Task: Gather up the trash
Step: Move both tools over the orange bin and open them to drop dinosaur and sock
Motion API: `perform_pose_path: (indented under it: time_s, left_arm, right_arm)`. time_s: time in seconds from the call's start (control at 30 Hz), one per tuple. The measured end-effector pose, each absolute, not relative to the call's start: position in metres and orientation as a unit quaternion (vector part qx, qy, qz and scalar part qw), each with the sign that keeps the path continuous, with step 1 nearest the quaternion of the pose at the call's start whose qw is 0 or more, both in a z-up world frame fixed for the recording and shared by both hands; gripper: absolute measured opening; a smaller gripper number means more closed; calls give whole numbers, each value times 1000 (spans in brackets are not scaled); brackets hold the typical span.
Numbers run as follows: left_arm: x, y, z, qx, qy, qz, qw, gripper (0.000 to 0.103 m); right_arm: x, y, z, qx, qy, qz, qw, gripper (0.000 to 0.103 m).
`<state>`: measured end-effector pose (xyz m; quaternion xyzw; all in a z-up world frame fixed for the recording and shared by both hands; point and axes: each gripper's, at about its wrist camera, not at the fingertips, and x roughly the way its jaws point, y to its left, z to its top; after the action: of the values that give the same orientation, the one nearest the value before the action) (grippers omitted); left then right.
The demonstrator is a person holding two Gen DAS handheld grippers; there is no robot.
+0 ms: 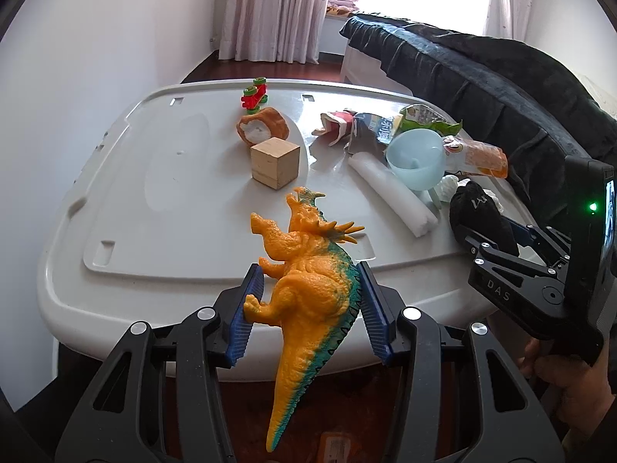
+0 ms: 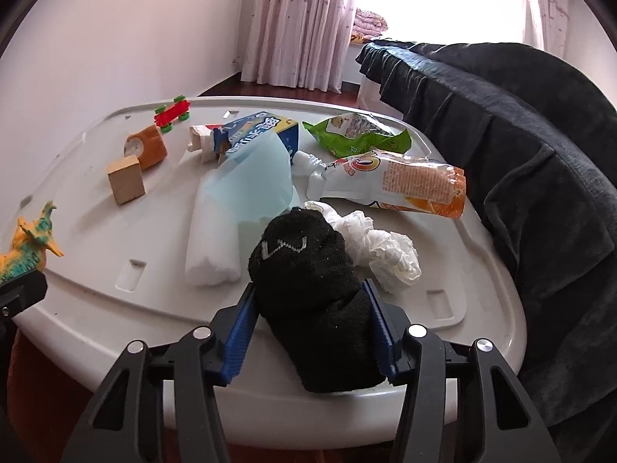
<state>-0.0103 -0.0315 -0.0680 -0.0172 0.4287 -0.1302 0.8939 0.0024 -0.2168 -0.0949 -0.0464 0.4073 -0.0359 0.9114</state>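
Between the right tongs [image 2: 312, 332], clamped by both pads, a black sock [image 2: 308, 281]; left tongs [image 1: 312, 308] gripping dinosaur [image 1: 308, 270].

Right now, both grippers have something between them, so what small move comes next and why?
Probably lift the right gripper a little: its pads sit against the black sock, which still lies on the white lid beside the crumpled tissue. The left gripper already holds the toy dinosaur.
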Motion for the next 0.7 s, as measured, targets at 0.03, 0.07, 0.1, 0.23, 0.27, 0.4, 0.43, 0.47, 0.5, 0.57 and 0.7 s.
perform_pose_path:
  time_s: [0.03,0.07,0.1,0.23,0.27,0.4,0.43,0.47,0.5,0.57,0.7]
  left_arm:
    - [-12,-31,-67,-18,429,-132,894,48]
    - [-15,-32,-66,-18,428,-134,894,48]
    - [-17,-32,-66,-19,427,-135,894,48]
    - [-34,-32,-60,-20,424,-145,894,48]
    - [-39,-31,-58,-20,423,-147,894,48]
    - [-63,-27,-55,-20,425,-151,892,48]
    - [-69,-26,-54,-20,427,-150,892,48]
    - [-75,-24,-54,-21,428,-150,891,48]
    - [-83,-21,-55,-20,431,-148,890,48]
    - [-92,-16,-56,-19,436,-144,888,48]
    - [-110,0,-66,-23,460,-125,879,48]
  right_arm:
    - [-1,-219,-92,-37,407,-32,912,52]
    - [-3,-220,-90,-29,406,-28,913,52]
    - [-7,-222,-86,-20,404,-24,914,52]
    - [-26,-219,-61,0,390,-2,921,52]
    - [-33,-216,-54,1,386,5,922,52]
    - [-64,-203,-36,12,387,37,921,52]
    - [-73,-200,-35,23,394,45,918,52]
    - [-83,-197,-37,33,404,51,913,52]
    - [-92,-194,-40,41,415,57,907,52]
    - [-106,-188,-49,43,434,63,898,52]
    - [-133,-174,-71,23,470,71,879,52]
